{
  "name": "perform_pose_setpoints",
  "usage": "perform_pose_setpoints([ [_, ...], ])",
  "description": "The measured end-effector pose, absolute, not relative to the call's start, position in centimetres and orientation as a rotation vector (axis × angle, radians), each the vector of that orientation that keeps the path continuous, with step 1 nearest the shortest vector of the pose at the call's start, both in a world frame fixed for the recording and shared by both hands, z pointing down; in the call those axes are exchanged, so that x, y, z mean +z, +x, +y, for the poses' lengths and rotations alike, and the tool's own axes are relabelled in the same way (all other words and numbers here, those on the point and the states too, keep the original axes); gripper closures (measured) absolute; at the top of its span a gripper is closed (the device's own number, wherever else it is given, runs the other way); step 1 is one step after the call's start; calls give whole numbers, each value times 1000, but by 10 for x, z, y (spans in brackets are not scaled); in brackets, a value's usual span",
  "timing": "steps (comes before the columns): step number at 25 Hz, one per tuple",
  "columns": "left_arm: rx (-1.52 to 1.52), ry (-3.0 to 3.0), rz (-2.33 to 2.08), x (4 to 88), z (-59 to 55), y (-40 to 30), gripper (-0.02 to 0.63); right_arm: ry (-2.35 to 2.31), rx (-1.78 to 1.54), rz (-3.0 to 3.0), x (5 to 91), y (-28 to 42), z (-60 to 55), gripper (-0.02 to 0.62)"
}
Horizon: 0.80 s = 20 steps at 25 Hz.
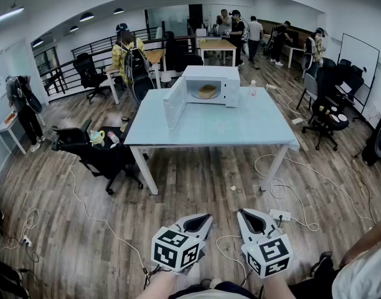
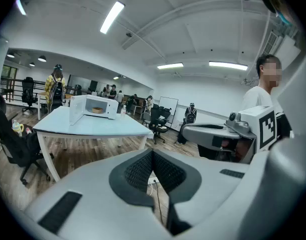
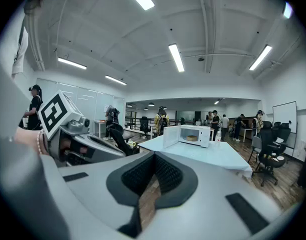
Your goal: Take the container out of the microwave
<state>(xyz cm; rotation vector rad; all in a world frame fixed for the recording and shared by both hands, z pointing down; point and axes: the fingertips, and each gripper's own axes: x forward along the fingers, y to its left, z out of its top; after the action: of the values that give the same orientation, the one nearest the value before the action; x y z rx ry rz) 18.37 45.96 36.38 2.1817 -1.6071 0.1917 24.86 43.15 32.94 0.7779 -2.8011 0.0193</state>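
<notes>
A white microwave (image 1: 210, 83) stands at the far side of a light blue table (image 1: 209, 128), with its door (image 1: 174, 103) swung open to the left. Inside it sits a tan container (image 1: 207, 91). The left gripper view shows the microwave (image 2: 95, 106) far off, and so does the right gripper view, as a small microwave (image 3: 193, 135) with the container (image 3: 192, 138) inside. My left gripper (image 1: 205, 217) and right gripper (image 1: 242, 213) hover side by side over the wooden floor, well short of the table. Both are shut and hold nothing.
A black office chair (image 1: 98, 149) with bottles on it stands by the table's left corner. Cables (image 1: 290, 192) and a power strip (image 1: 279, 215) lie on the floor between me and the table. A small bottle (image 1: 253, 88) stands right of the microwave. People and desks fill the back.
</notes>
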Motion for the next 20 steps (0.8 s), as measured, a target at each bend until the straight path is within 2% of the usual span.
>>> perform_pose_setpoints([
  [20, 186, 2228, -1650, 356, 442, 197, 594, 725, 185, -2868, 338, 257, 427, 584],
])
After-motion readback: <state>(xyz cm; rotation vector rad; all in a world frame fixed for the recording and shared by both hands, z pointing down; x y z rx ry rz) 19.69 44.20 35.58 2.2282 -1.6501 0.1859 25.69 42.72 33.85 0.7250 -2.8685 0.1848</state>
